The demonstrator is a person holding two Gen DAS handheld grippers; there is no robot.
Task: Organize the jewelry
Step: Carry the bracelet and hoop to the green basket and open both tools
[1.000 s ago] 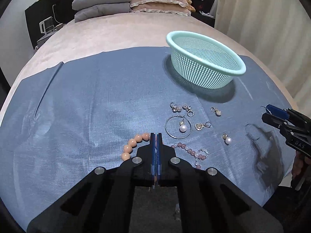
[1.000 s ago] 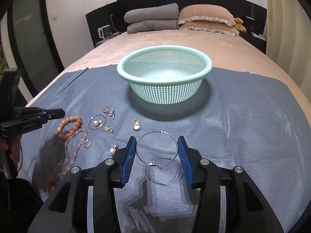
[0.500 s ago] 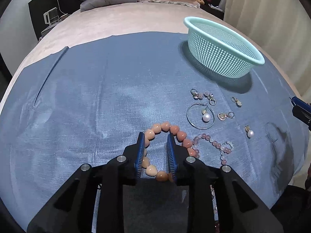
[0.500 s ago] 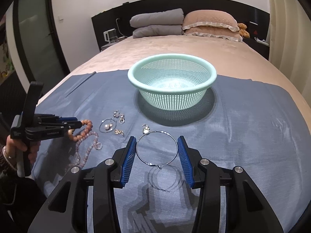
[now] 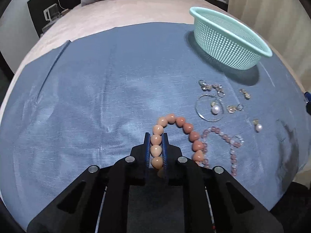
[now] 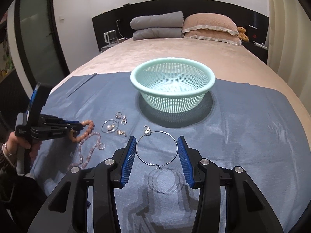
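Down came the left claw (image 5: 156, 145), and its jaws have just squeezed onto the peach bead bracelet (image 5: 176, 136) lying on the blue cloth (image 5: 97, 97). Right claw (image 6: 157, 151) grips the big hoop (image 6: 157, 149), lifted, ready for the basket (image 6: 173, 85).

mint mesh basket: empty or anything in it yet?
Empty: the mint-green perforated plastic basket shows only its bare bottom in the right wrist view.

Both tools look alike: the matte black plastic left gripper (image 5: 156, 136) and its twin, the black right gripper (image 6: 157, 141), carry ribbed blue pads (image 6: 128, 159) and round silver screw heads (image 6: 109, 161). Small white lettering marks the left one's side; pale bangles (image 6: 5, 151) circle the wrist behind it.
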